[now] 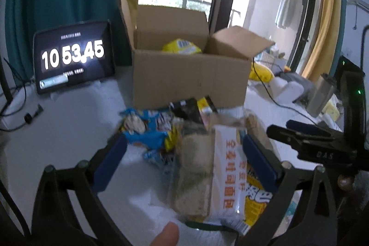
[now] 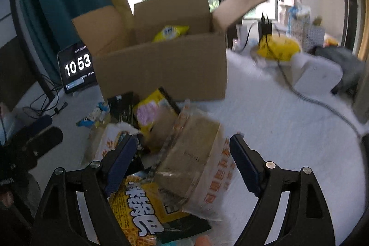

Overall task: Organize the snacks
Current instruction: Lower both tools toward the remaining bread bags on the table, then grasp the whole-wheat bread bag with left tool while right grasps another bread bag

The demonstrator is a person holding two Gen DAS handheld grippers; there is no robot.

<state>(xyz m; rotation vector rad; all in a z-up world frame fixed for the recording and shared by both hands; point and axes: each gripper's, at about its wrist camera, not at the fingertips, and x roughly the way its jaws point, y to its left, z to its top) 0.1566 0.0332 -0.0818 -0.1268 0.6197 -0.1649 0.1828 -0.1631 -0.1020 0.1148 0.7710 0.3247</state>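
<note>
- Left wrist view: the left gripper (image 1: 184,160) hangs over a heap of snack packets on the white table (image 1: 76,130), its blue pads spread wide with nothing pressed between them. A clear-wrapped bread pack (image 1: 207,167) with orange lettering lies in the gap, and the right-hand pad looks just beside its edge; blur makes it hard to say whether it touches.
- Behind the bread lie a blue packet (image 1: 143,128) and a dark packet (image 1: 184,110), both close to the near wall of the cardboard box (image 1: 189,77).
- The box stands toward the far edge of the table with its flaps up, and a yellow bag (image 1: 182,46) is already inside.
- A tablet clock (image 1: 72,59) leans at the table's far left edge, beside the box.
- Right wrist view: the right gripper (image 2: 184,163) is also spread wide and empty, straddling a second bread pack (image 2: 196,160) that rests on a yellow packet with bold white characters (image 2: 138,216).
- A yellow and pink packet (image 2: 152,114) sits between this pile and the box (image 2: 161,70).
- My reading: one snack is stowed and the picking-up of the next is in hand, each claw poised over its own bread pack.
- The next move seems to call for settling lower, closing gently so the soft bread is not crushed, then lifting clear of the packets underneath and over the box's near wall.
</note>
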